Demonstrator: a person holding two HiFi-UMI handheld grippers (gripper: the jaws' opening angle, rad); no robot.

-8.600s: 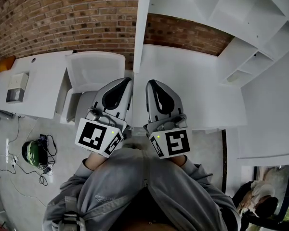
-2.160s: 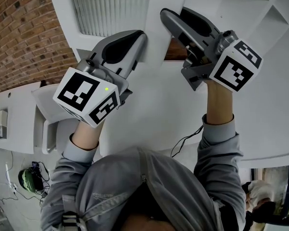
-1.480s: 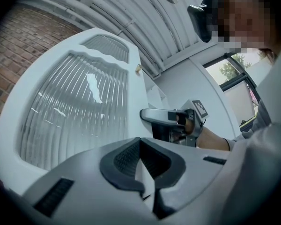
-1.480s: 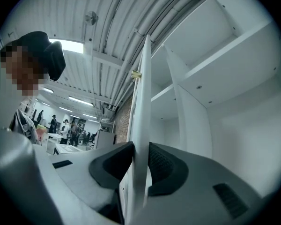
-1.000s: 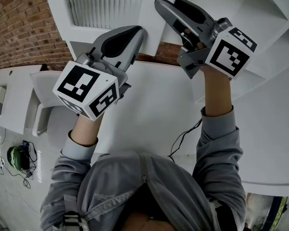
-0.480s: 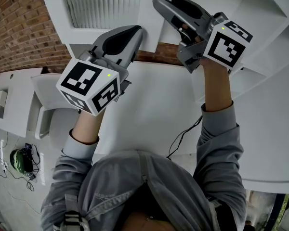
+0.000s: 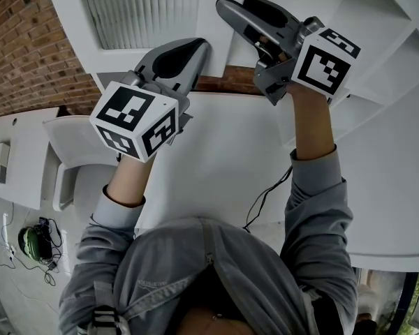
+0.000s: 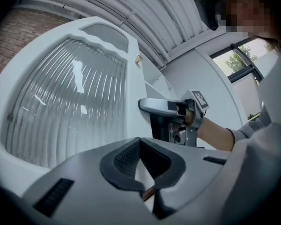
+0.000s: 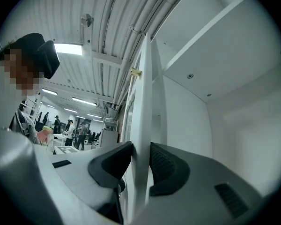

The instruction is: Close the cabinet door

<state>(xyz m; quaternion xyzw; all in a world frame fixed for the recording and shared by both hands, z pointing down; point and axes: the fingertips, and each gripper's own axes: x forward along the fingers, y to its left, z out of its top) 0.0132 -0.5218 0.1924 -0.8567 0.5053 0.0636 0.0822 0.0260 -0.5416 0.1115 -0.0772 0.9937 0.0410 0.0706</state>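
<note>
Right gripper [image 7: 236, 4]: held up high. Its jaws stand apart, one on each side of the door's edge. They have just been opening. The pads sit very near the two faces of the door.
Left gripper [image 7: 204, 44]: its jaws are together, with nothing between them. The tip is at the door's bottom rail, near the same edge. I cannot tell if it touches.
Door [image 7: 119, 56]: tall and white. A wide white frame goes all round it.
Glass [image 8: 70, 102]: a big pane fills the frame. It has thin ribs that run up and down. It looks pale grey, with small bright spots of light on it.
Knob [image 9: 136, 72]: small and gold, high up on the door's edge.
Where the door is: it stands open, swung out from the cabinet. Its thin edge points at the person. It hangs above the table.
Cabinet [image 7: 377, 19]: white, to the right of the door. Shelves and walls split it into boxes. All their sides are plain white.
Table [image 7: 223, 159]: white and flat, under the door and both grippers.
Cable [image 7: 262, 201]: thin and black. It lies on the table and runs in a curve toward the person.
Chair [image 7: 70, 131]: white, left of the table.
Wall [image 7: 21, 40]: red-brown brick, behind the chair.
</note>
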